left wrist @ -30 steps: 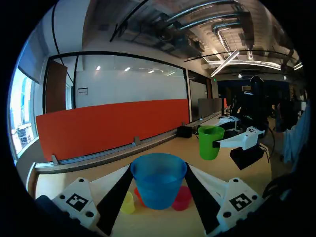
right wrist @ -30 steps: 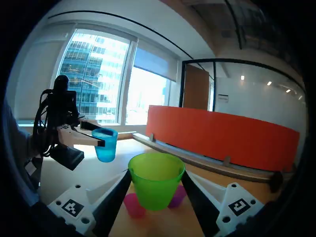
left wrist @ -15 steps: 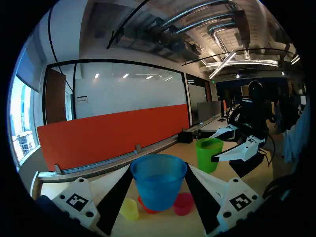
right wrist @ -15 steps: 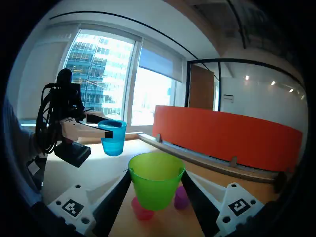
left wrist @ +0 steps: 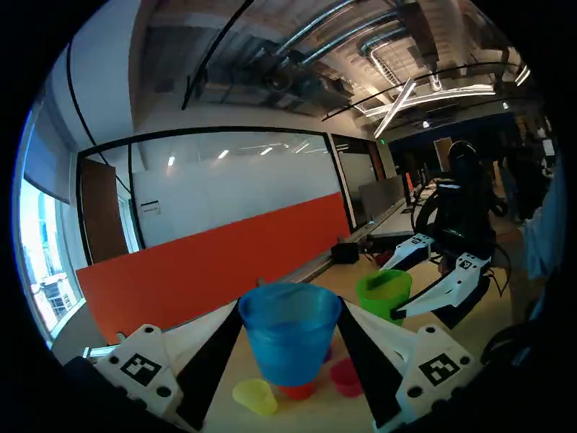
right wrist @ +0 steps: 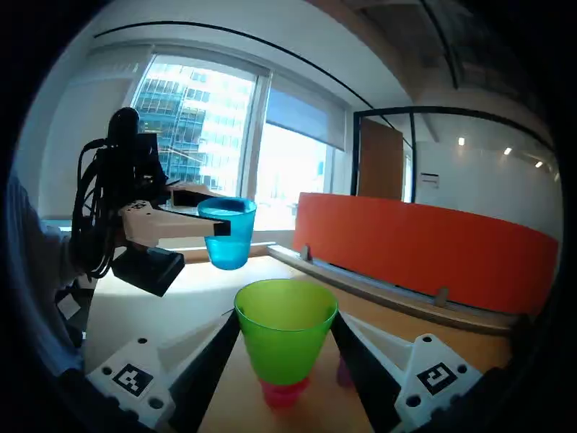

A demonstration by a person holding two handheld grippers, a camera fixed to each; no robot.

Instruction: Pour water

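In the left gripper view my left gripper (left wrist: pixel 290 339) is shut on a blue cup (left wrist: pixel 290 330) with water in it, held upright above the table. To its right and a little farther off sits the green cup (left wrist: pixel 384 292), clamped by my right gripper (left wrist: pixel 404 299). In the right gripper view that green cup (right wrist: pixel 285 326) looks empty and stands upright between the right gripper's (right wrist: pixel 285 339) fingers. Up and to the left there, the blue cup (right wrist: pixel 228 232) hangs higher than the green one, carried by the left gripper (right wrist: pixel 216 231) and a sleeved arm.
Small cups stand on the wooden table (left wrist: pixel 324 411) below: a yellow cup (left wrist: pixel 254 395), a red cup (left wrist: pixel 297 390) and a pink cup (left wrist: pixel 346 375). Under the green cup sit a pink cup (right wrist: pixel 283 391) and a purple cup (right wrist: pixel 343 372). An orange partition (right wrist: pixel 433 252) runs behind.
The blue cup has risen and come closer to the green cup, now higher than it. The green cup has sunk a little in the left gripper view. Both stay gripped.
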